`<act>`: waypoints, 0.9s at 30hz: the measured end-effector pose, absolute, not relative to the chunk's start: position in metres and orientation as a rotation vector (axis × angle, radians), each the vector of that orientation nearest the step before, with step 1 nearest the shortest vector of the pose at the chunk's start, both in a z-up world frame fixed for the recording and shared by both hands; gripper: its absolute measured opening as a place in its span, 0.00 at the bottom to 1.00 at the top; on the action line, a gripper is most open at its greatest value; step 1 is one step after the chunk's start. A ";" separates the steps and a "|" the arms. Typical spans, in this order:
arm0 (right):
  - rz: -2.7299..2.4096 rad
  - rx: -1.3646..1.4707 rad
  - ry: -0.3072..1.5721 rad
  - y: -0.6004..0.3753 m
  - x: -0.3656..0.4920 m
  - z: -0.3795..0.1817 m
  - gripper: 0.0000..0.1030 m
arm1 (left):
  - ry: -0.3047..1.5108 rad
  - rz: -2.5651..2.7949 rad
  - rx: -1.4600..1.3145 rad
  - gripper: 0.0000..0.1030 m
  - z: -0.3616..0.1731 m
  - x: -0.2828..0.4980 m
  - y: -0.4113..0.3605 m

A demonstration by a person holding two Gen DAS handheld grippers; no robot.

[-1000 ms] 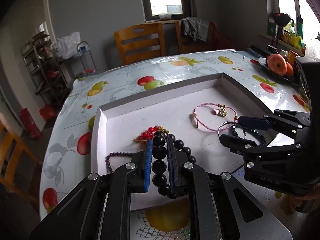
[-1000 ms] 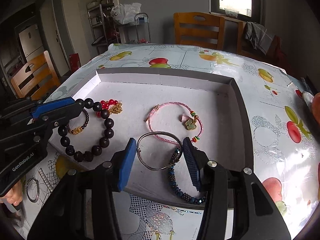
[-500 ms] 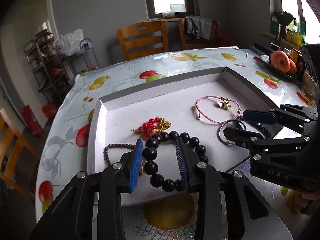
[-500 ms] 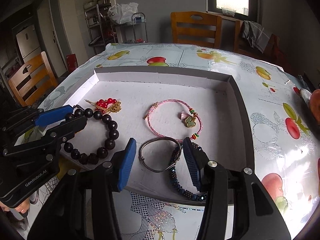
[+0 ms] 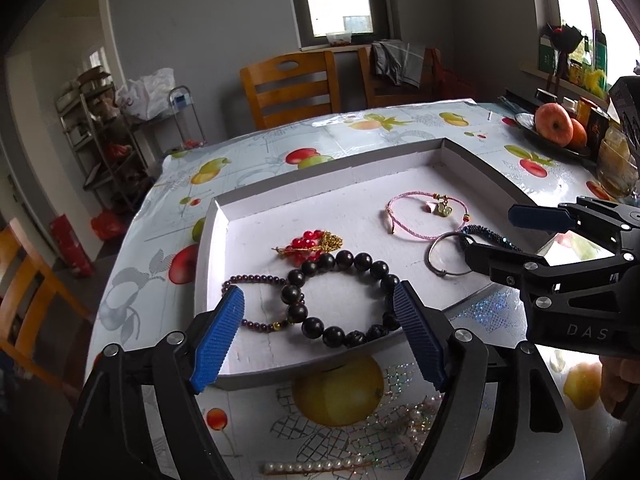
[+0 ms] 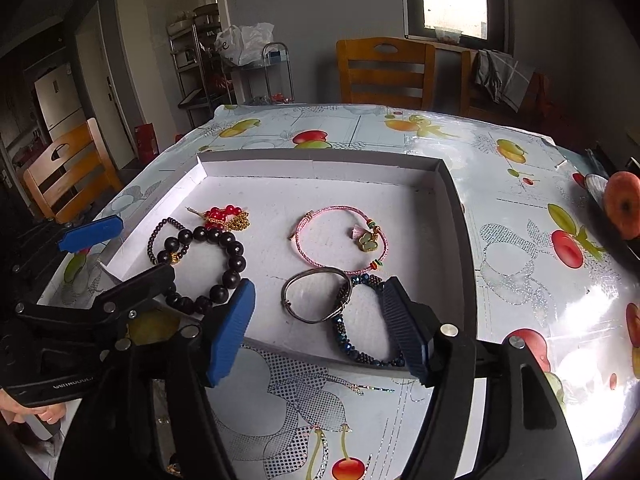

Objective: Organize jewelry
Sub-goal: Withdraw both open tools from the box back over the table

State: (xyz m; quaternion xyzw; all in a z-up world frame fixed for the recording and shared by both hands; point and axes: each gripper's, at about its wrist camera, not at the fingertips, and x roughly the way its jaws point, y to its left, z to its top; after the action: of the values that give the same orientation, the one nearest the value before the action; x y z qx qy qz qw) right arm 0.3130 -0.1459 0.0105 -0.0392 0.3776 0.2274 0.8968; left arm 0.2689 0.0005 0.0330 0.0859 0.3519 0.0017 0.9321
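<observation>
Both grippers pointed down at an angle, side by side. The left gripper (image 5: pixel 320 334) had just been opening, jaws spread wide, gripping nothing. Same for the right gripper (image 6: pixel 316 328).

1. A tray (image 6: pixel 460 216) sits on the tabletop (image 6: pixel 520 280).
2. In it, a large bead bracelet (image 6: pixel 224 256) lies left of a metal bangle (image 6: pixel 316 296).
3. A cord bracelet (image 6: pixel 340 240) lies behind the bangle.

Glossy dark bead bracelet (image 5: pixel 340 296), shiny metal bangle (image 6: pixel 316 296), matt white paper tray (image 6: pixel 320 160), glossy plastic tablecloth (image 6: pixel 520 280).
</observation>
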 end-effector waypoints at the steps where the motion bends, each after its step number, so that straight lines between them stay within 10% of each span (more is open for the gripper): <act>1: 0.472 -0.082 0.778 -0.147 0.310 0.012 0.68 | 0.720 0.004 0.179 0.76 0.034 0.266 0.001; 27: 0.542 -0.117 0.813 -0.159 0.228 0.010 0.73 | 0.805 -0.032 0.120 0.78 0.025 0.179 0.027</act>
State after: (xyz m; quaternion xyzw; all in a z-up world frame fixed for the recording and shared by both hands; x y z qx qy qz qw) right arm 0.2285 -0.1592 0.0101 -0.0563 0.3901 0.2601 0.8815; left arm 0.1790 0.0269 0.0245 0.0585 0.3915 -0.0154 0.9182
